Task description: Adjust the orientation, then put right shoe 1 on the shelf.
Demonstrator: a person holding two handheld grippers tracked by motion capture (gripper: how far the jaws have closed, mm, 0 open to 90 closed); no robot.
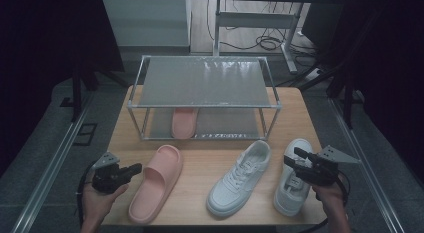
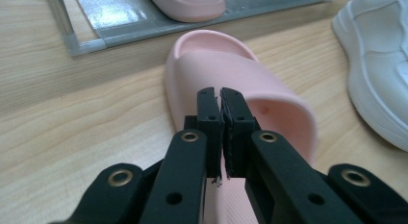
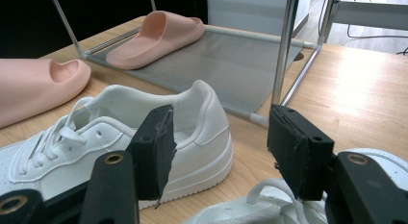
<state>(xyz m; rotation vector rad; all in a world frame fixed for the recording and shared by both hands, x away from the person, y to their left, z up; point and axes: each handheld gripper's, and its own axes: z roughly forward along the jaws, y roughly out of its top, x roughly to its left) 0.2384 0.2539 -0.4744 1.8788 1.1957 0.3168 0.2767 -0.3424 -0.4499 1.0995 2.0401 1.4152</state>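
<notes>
A pink slipper (image 1: 156, 183) lies on the wooden table (image 1: 205, 155), toe toward the rack. Its mate (image 1: 184, 122) sits on the lower shelf of the metal rack (image 1: 205, 83). To the right lie two white sneakers, one (image 1: 240, 177) angled and one (image 1: 292, 178) near the edge. My left gripper (image 1: 137, 168) hovers just left of the table slipper, jaws shut on nothing. In the left gripper view its tips (image 2: 221, 96) point over the slipper's strap (image 2: 216, 60). My right gripper (image 3: 219, 137) stands open above the right sneaker's laces (image 3: 269, 205), facing the other sneaker's heel (image 3: 202, 118).
The rack's top shelf (image 1: 200, 68) is bare mesh, and its corner post (image 3: 284, 51) rises close ahead of my right gripper. A desk frame and cables (image 1: 265, 40) stand on the floor behind the table. Dark curtains flank both sides.
</notes>
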